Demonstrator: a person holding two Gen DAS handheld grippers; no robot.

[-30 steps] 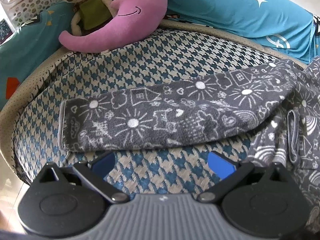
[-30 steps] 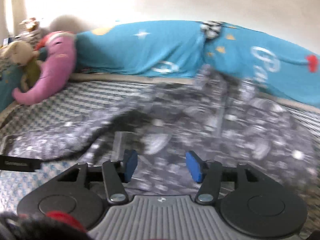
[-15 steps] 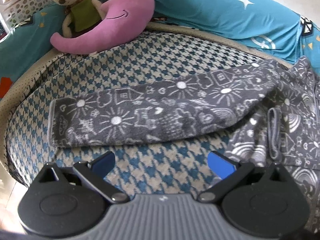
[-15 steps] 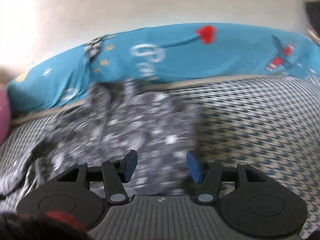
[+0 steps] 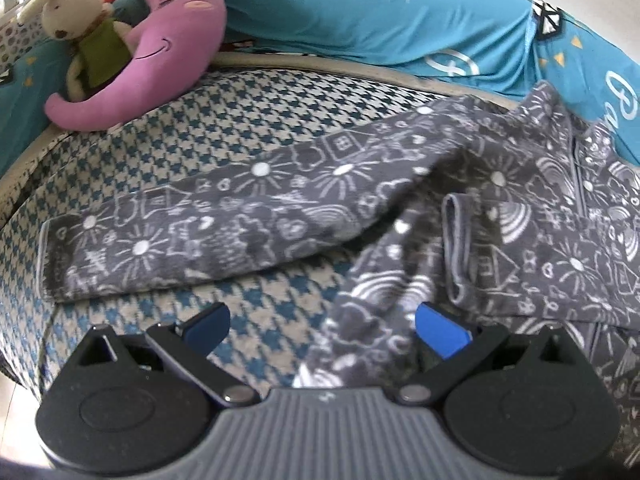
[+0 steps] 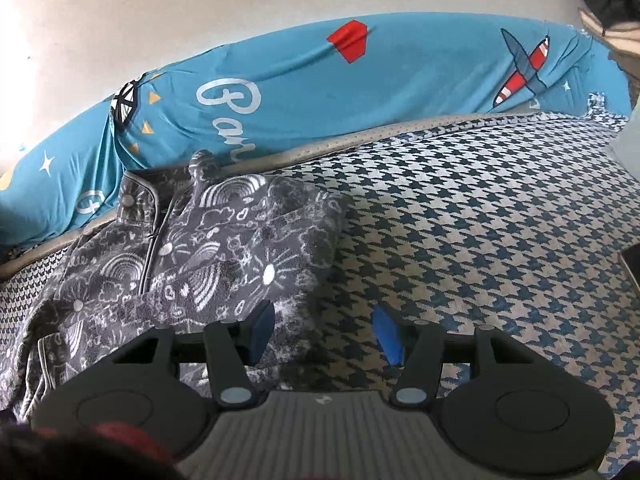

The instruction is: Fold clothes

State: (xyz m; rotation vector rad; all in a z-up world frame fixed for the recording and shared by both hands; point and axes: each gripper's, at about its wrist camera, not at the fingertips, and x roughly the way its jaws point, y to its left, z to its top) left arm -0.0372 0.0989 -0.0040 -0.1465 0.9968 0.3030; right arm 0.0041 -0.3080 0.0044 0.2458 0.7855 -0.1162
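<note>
1. Grey fleece with a white doodle print, the jacket [image 5: 500, 216] lies on the houndstooth mattress [image 5: 248, 120] close to the blue bumper cushion [image 5: 360, 12]; its front faces up, with a zip and collar seen in the right view.
2. One sleeve [image 5: 224, 232] is stretched flat out to the left, its cuff well away from the body. That sleeve has not been folded in, and the body looks rumpled, so the folding seems barely begun.
3. Left to do, by this reading: bring the sleeves across, then fold the body.
4. The left tool [image 5: 324, 322] sits low over the mattress just below the sleeve, its blue pads wide apart and gripping nothing; the jacket's lower edge lies between them.
5. The right tool [image 6: 324, 336] hovers at the jacket's right edge, also spread and empty, one pad over fleece, the other over bare mattress.
6. A purple plush pillow [image 5: 160, 52] and a toy rabbit [image 5: 80, 28] rest far left, clear of the work.
</note>
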